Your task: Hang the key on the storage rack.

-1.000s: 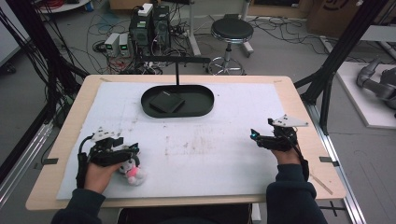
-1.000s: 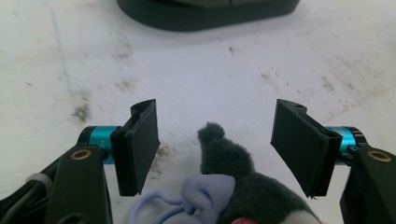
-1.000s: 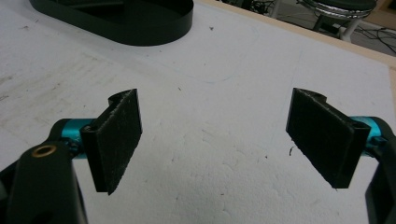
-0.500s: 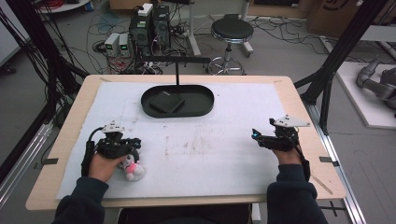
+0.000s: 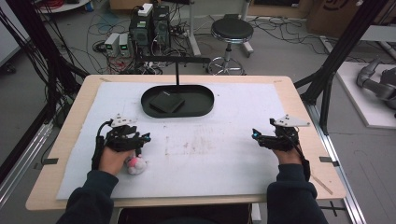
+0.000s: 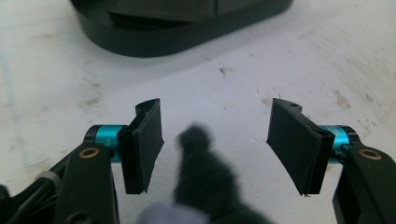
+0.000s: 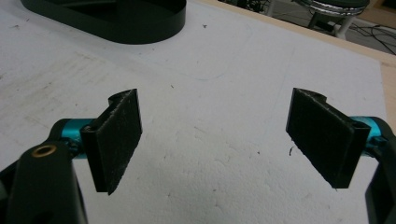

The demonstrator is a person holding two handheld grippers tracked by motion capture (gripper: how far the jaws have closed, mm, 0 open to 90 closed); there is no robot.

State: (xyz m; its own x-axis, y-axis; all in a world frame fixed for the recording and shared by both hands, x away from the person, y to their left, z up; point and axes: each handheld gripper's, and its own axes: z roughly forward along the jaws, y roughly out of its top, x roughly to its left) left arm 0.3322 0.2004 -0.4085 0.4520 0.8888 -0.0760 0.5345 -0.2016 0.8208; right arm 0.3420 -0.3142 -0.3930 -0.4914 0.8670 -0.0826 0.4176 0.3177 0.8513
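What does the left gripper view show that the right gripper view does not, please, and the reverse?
Left gripper view: a dark fuzzy part of a small toy rising between its open jaws. Right gripper view: nothing between its open jaws, plus the table's wooden edge and a stool beyond it. Both share the stained white mat and the black oval tray ahead.

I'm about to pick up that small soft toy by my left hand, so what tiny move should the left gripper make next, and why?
Probably ease the left gripper a little lower and forward, then close. Its jaws stand open with the toy's dark fuzzy tip rising between them, touching neither pad, and most of the toy sits low at the frame's bottom edge, so closing now might catch just the tip.
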